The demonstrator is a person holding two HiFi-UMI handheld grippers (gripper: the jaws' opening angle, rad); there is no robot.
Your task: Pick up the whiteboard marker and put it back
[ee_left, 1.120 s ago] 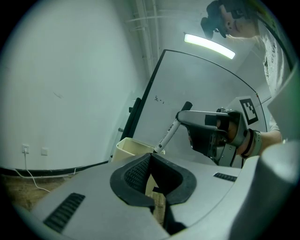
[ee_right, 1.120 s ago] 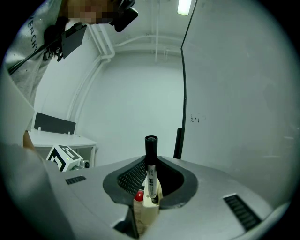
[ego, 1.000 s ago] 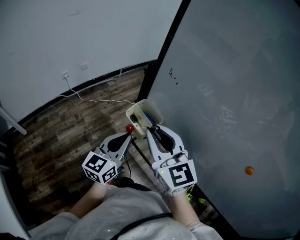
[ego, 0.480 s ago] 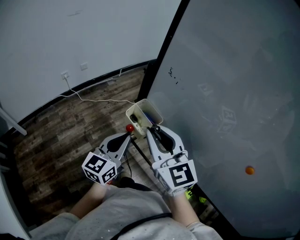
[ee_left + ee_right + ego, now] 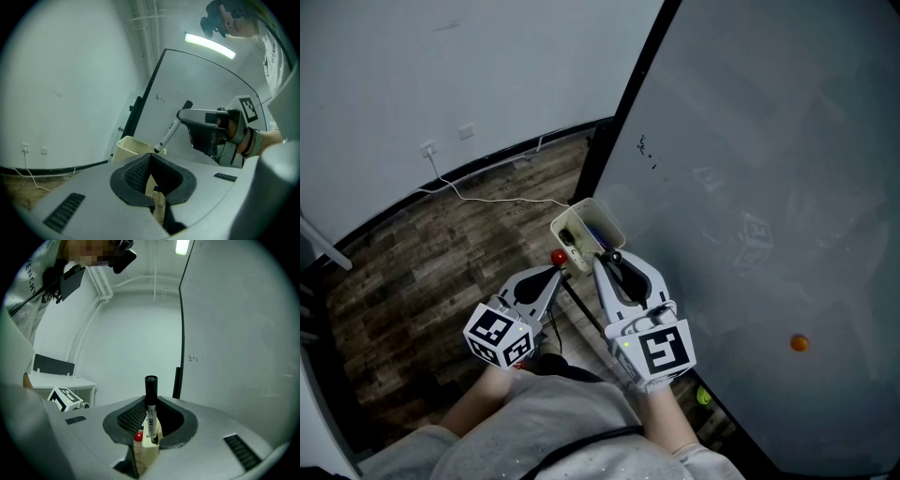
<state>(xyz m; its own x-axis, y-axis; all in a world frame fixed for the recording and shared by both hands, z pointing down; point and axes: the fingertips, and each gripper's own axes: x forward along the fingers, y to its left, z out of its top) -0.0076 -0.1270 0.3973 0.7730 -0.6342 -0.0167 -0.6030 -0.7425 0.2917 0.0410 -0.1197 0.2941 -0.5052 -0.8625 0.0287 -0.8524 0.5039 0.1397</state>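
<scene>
Right gripper clamps whiteboard marker; left gripper view shows it slanting down toward the box

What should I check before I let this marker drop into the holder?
1. Right claw gripping the whiteboard marker: ok.
2. Marker roughly upright, black cap end up: ok.
3. Marker's lower end at the mouth of the cream holder: ok.
4. Marker seated on the holder's bottom: cannot tell.
5. Left claw empty and apart from the marker: ok.
6. Free room inside the holder: cannot tell.
</scene>
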